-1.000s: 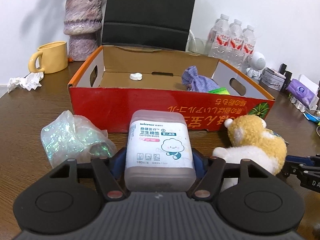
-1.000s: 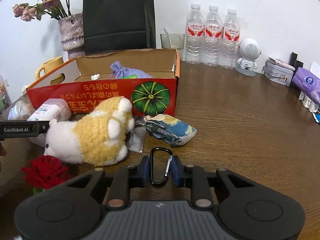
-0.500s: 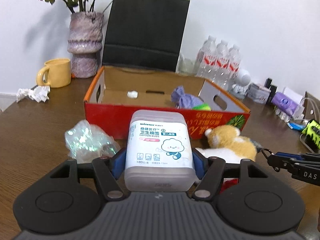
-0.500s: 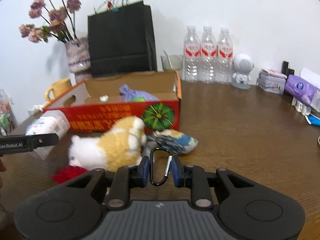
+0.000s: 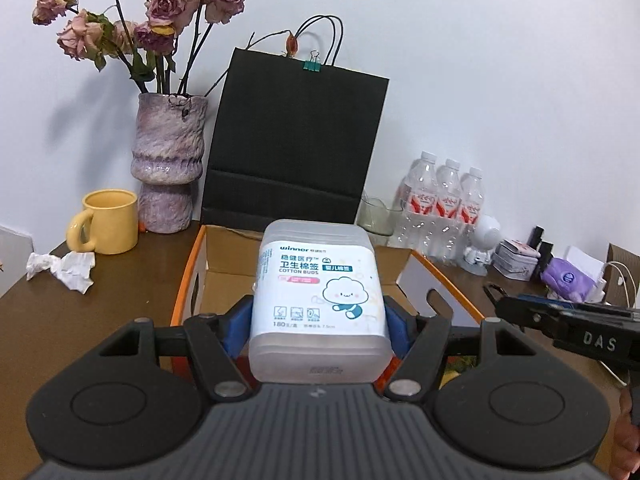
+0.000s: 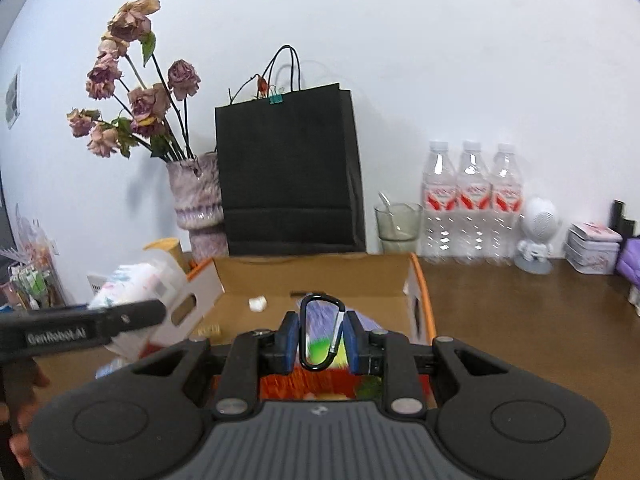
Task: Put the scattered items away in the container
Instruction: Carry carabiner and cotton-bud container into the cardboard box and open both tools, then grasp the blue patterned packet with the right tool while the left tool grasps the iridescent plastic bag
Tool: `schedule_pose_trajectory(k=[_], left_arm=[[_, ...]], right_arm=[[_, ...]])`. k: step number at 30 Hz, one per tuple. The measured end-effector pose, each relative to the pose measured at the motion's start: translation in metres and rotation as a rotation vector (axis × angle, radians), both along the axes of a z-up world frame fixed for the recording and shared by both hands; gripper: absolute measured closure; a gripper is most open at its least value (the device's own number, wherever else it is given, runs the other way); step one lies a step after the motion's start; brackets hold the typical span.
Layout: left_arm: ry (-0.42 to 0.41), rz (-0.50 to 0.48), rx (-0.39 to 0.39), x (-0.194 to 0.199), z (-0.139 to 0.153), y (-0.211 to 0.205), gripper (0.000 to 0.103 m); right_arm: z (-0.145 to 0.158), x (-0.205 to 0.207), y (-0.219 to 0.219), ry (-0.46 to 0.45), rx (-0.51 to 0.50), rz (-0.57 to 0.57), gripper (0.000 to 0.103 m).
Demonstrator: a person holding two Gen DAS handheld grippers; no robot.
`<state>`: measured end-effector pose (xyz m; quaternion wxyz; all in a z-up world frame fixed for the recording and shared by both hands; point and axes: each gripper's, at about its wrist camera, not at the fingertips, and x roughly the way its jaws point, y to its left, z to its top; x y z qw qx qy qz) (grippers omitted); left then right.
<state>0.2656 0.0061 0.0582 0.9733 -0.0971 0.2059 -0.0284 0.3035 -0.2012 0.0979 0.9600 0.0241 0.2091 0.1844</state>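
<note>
My left gripper [image 5: 318, 322] is shut on a translucent cotton buds box [image 5: 316, 276], held in the air over the near wall of the orange cardboard box [image 5: 187, 280]. My right gripper [image 6: 322, 342] is shut on a black carabiner [image 6: 320, 304], also lifted above the cardboard box [image 6: 419, 280]. Inside the box lie a small white piece [image 6: 258, 303] and a purple pouch [image 6: 370, 322], partly hidden by my fingers. The right gripper's tip [image 5: 560, 322] shows at the right of the left wrist view. In the right wrist view the left gripper's side [image 6: 80, 328] shows at the left.
Behind the box stand a black paper bag [image 5: 292, 152], a purple vase with dried roses [image 5: 168, 168], a yellow mug [image 5: 106, 222], a glass [image 6: 398, 220] and three water bottles [image 6: 472, 200]. A crumpled tissue [image 5: 64, 268] lies left; a white figurine [image 6: 538, 236] and tins [image 6: 594, 248] stand right.
Both grippers have risen from table level with their items and now look over the box. The plush toy, glitter bag and snack packet have dropped out of view.
</note>
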Motion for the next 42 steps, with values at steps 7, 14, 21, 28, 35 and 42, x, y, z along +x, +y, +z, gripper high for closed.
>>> schedule_pose_trajectory(k=[7, 14, 21, 28, 35, 42], left_arm=[[0.069, -0.013, 0.001, 0.044, -0.028, 0.005, 0.036], [0.077, -0.005, 0.034, 0.080, -0.038, 0.014, 0.036], [0.139, -0.006, 0.023, 0.098, -0.046, 0.018, 0.000], [0.110, 0.057, 0.073, 0.090, -0.040, 0.018, 0.000], [0.103, 0.065, 0.090, 0.088, -0.037, 0.016, 0.000], [0.085, 0.046, 0.083, 0.075, -0.029, 0.020, 0.000]], right_arm=[[-0.017, 0.049, 0.027, 0.042, -0.016, 0.021, 0.081], [-0.034, 0.098, 0.039, 0.090, -0.037, 0.024, 0.081], [-0.046, 0.127, 0.044, 0.180, -0.065, -0.003, 0.017], [-0.041, 0.117, 0.041, 0.159, -0.081, -0.013, 0.000], [-0.036, 0.112, 0.043, 0.142, -0.098, -0.007, 0.000], [-0.031, 0.105, 0.040, 0.129, -0.095, -0.017, 0.000]])
